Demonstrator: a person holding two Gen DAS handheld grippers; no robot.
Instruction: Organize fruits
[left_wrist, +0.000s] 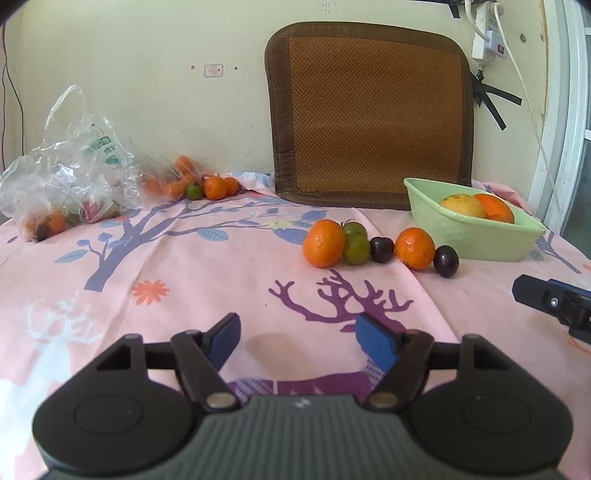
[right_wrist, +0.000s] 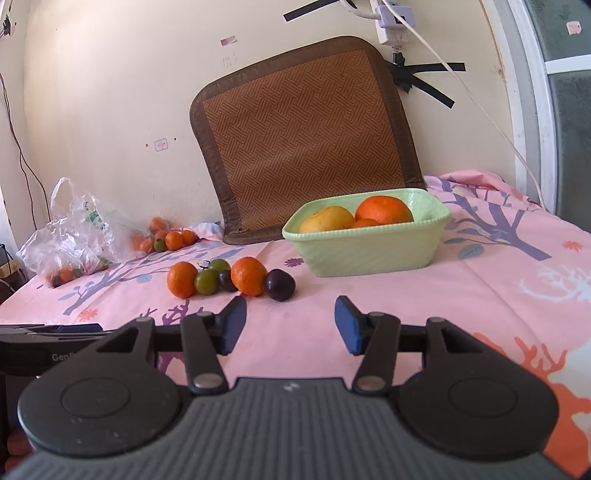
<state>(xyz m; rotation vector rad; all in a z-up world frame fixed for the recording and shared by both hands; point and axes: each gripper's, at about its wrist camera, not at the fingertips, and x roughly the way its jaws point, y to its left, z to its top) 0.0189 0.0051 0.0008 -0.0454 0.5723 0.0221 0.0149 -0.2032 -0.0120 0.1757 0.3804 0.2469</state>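
Woven mat against wall

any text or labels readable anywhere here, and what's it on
"GenR", cut off by the right gripper's own body: on the left gripper, seen from the right wrist view.
Green print on the plastic bag: too blurred to read.
Faint marks on the wall above the woven mat: too small to read.
Small wall sticker: unreadable.
Small logo mark on the left gripper's body, no letters.

both wrist views low over bedsheet, facing wall; share fruit row, green basket.
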